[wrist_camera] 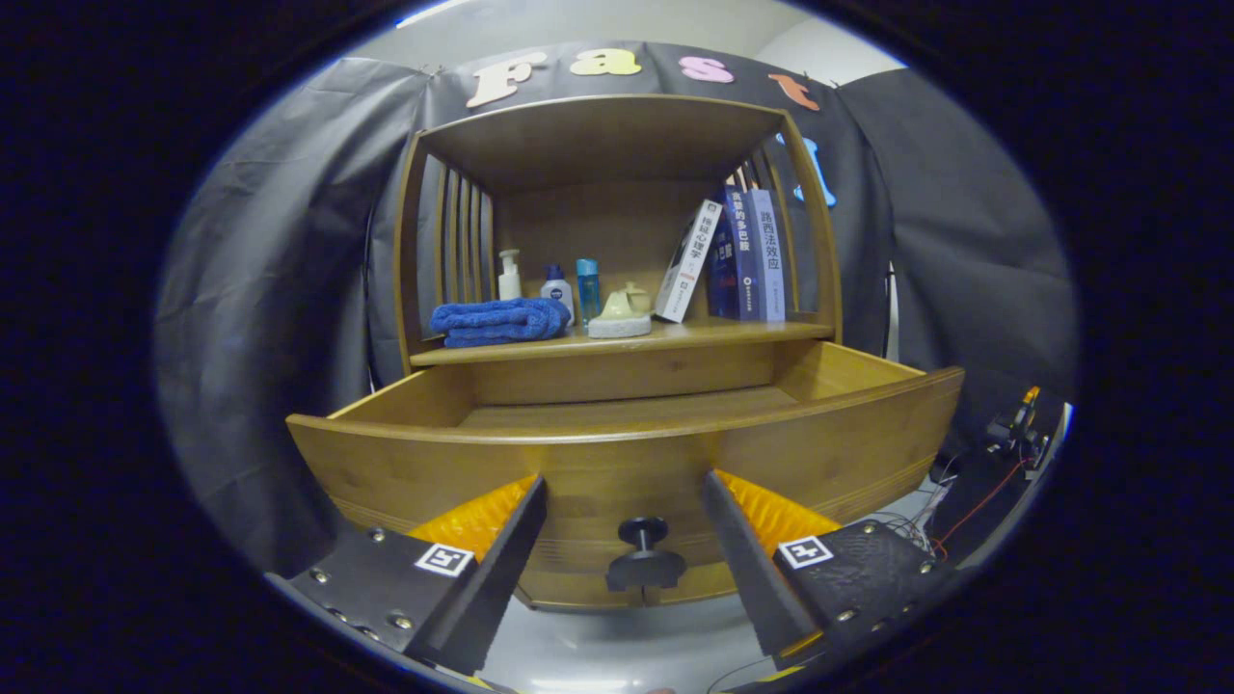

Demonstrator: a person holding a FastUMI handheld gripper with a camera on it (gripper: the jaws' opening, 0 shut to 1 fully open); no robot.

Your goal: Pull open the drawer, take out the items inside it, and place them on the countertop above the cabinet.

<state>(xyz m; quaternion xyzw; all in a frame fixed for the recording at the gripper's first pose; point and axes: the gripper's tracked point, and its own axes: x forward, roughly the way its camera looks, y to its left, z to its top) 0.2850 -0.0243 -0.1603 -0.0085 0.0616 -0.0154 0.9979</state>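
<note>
Light falls from above and in front of the cabinet (pixel 617 241): its shelf front glows warm, while the recess under its top sinks into shadow. The drawer (pixel 627 463) below it is evenly lit and sharp. My gripper (pixel 625 492), fingers spread apart, looks slightly soft up close. Fisheye bending bows the drawer's rim, and the cloth wall (pixel 270 289) beside the cabinet dims outward.

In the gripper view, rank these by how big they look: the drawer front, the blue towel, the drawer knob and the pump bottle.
1. Drawer front, by far the largest.
2. Blue towel.
3. Drawer knob, between the open gripper fingers; it sits much closer to the camera, so it looks bigger than it is.
4. Pump bottle, on the countertop.
</note>
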